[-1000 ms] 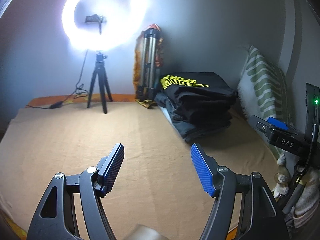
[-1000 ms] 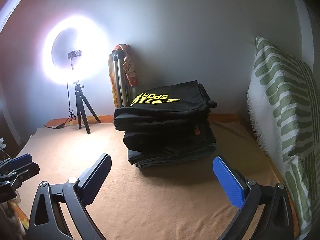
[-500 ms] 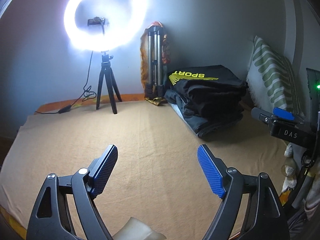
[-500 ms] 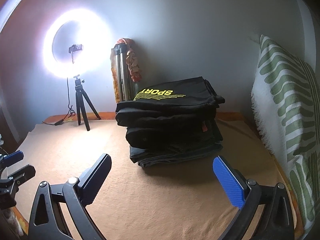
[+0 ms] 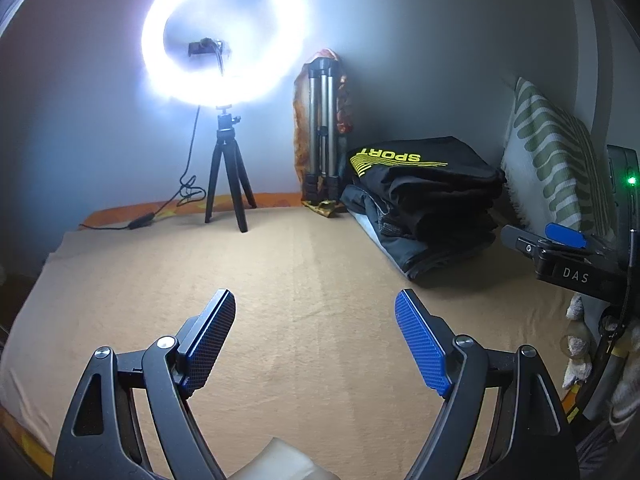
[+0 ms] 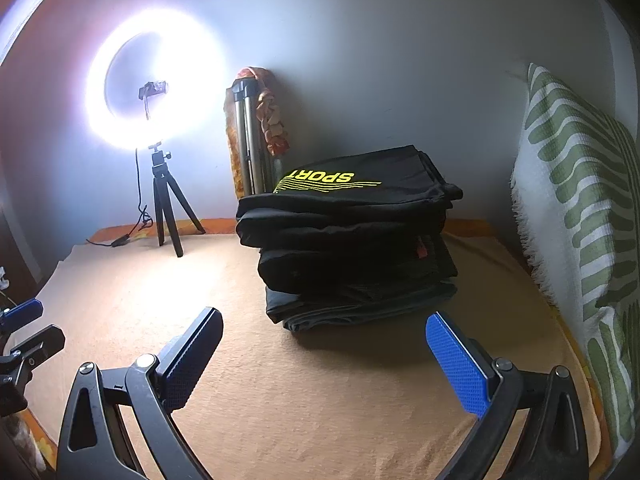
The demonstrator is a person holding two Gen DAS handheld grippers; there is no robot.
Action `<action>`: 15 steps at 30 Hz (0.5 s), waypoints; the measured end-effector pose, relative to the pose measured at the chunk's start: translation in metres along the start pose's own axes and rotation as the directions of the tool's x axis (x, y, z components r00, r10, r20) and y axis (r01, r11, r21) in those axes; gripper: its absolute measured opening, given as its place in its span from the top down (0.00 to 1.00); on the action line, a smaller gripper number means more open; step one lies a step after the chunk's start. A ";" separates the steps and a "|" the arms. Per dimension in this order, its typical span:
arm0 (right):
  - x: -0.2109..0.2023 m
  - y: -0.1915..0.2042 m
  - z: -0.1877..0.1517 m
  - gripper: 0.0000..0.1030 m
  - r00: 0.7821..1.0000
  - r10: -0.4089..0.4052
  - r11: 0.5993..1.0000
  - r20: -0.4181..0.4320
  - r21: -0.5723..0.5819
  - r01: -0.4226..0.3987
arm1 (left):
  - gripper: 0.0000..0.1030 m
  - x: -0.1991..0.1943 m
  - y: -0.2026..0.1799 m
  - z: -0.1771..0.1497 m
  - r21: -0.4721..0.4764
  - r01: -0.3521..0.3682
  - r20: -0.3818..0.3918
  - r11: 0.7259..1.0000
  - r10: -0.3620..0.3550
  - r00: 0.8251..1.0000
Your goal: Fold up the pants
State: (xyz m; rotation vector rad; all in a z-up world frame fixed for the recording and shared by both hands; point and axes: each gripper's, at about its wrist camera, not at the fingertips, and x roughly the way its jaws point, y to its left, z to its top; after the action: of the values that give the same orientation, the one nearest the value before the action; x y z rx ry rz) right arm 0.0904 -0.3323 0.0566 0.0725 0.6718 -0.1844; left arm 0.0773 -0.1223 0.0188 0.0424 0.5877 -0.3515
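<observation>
Right tool (image 6: 324,344): jaws spread, empty. Folded black pants stack (image 6: 352,240) lay ahead on tan blanket (image 6: 280,400); ring light (image 6: 154,80) behind.

Pants (image 6: 352,236): dark garments, folded, stacked in one pile on the tan bed cover near the wall. Top piece black with yellow "SPORT" print (image 5: 390,157). Bottom layer greyish, edges protruding.

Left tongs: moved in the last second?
Yes. The left tongs backed away and swung left: the black folded clothes stack shrank and slid right, and more of the tan blanket shows.
</observation>
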 end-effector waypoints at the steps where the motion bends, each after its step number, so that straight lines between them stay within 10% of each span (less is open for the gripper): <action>1: 0.000 0.000 0.000 0.00 1.000 0.000 1.000 0.000 0.000 0.000 | 0.20 0.000 0.000 0.000 -0.001 0.000 0.000 1.000 0.000 1.000; 15: 0.000 0.005 -0.001 0.00 1.000 0.001 1.000 0.000 -0.004 -0.001 | 0.20 -0.001 0.001 -0.001 0.003 0.001 -0.007 1.000 -0.001 1.000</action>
State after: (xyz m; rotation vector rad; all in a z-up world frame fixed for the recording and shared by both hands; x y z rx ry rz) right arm 0.0910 -0.3276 0.0557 0.0690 0.6720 -0.1818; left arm 0.0762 -0.1205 0.0183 0.0458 0.5943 -0.3532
